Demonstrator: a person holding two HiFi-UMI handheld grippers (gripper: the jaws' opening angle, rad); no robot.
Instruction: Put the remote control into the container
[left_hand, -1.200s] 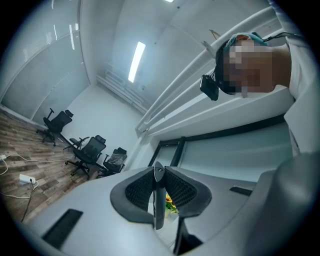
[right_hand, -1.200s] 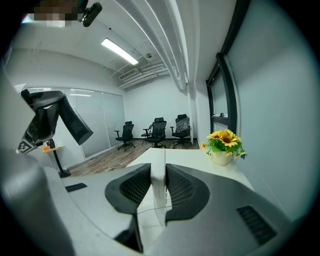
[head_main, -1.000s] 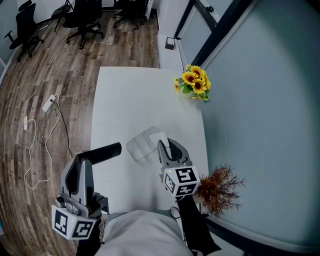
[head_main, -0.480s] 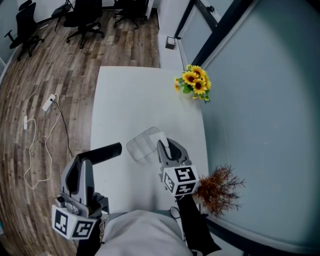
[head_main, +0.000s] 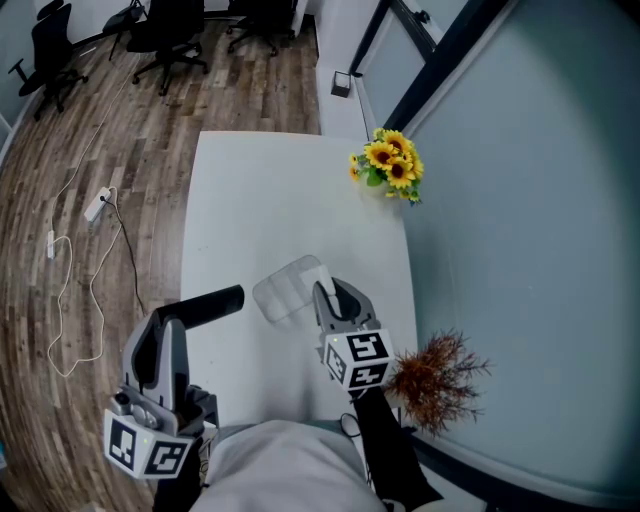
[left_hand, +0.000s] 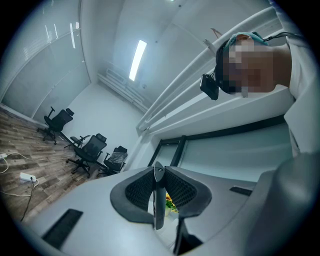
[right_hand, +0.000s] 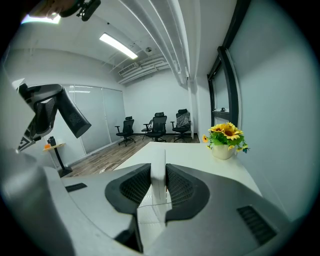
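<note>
- One white table (head_main: 250, 200) bears the clear container (head_main: 282, 292), which stands on its nearer half.
- Two grippers are in use. The left gripper (left_hand: 159, 200), left of the container and well apart from it, has its jaws pressed together on one end of the black remote control (head_main: 212, 302) and holds it up in the air.
- At the container's right side, the right gripper (right_hand: 158, 192) has its jaws closed tight on a white flat piece (right_hand: 158, 165) at the container's edge (part of the wall or a label, I cannot decide which). I judge that it steadies the container.
- One container, which looks empty, and one remote control, not yet inside it.
- In my judgement the task is about half done. The remote is picked up. What is left is to carry it over the container's opening, lower it in and let go.
- Far beyond the container, at least three office chairs (head_main: 165, 40) stand on the wooden floor.
- Beyond the container to the right is one pot of sunflowers (head_main: 390, 165), and nearer than it on the right is one dry reddish plant (head_main: 435, 375).
- Far left of the container, one power strip (head_main: 97, 207) lies on the floor with its cable.
</note>
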